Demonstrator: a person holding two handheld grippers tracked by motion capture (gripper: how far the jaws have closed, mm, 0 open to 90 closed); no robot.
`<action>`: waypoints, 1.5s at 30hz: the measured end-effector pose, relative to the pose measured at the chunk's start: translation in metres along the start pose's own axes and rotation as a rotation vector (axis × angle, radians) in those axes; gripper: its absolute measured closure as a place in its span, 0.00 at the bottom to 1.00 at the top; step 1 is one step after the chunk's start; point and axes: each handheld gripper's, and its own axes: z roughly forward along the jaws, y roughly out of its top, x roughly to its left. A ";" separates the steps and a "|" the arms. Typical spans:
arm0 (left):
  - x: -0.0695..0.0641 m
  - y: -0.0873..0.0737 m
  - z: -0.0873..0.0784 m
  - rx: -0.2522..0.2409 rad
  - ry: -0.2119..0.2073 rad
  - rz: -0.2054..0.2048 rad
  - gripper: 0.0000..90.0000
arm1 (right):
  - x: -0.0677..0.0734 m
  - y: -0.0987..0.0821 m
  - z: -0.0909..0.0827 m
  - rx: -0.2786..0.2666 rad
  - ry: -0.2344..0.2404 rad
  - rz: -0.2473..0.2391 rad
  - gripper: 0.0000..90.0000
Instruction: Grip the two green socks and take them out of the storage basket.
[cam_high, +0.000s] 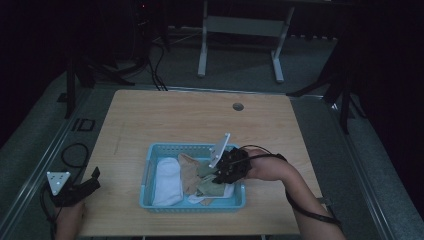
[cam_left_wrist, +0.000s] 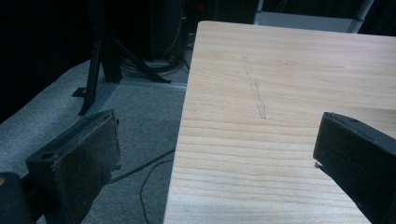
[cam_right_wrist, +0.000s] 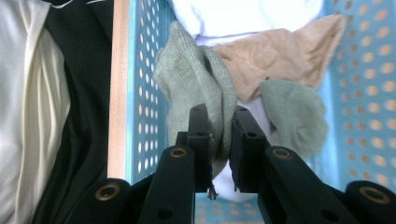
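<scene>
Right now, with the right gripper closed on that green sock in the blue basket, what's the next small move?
Probably lift straight up: the right gripper already pinches the grey-green fabric sock, which lies among other socks in the perforated blue plastic basket.

High view above the near side, looking forward and down on the whole table (cam_high: 200, 115), left gripper view low at the table's left edge, facing across bare wood, right gripper view close inside the basket (cam_right_wrist: 369, 70) (also seen from above)
</scene>
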 end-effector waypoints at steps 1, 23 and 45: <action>0.000 0.000 0.000 0.000 0.000 0.000 0.01 | 0.000 0.000 -0.007 -0.005 -0.014 0.000 0.89; 0.000 0.000 0.000 0.006 0.007 0.002 0.01 | 0.005 -0.087 -0.087 -0.051 -0.154 0.157 0.89; -0.001 0.000 0.000 0.002 0.003 0.003 0.01 | 0.001 -0.183 -0.025 -0.035 -0.097 0.379 0.89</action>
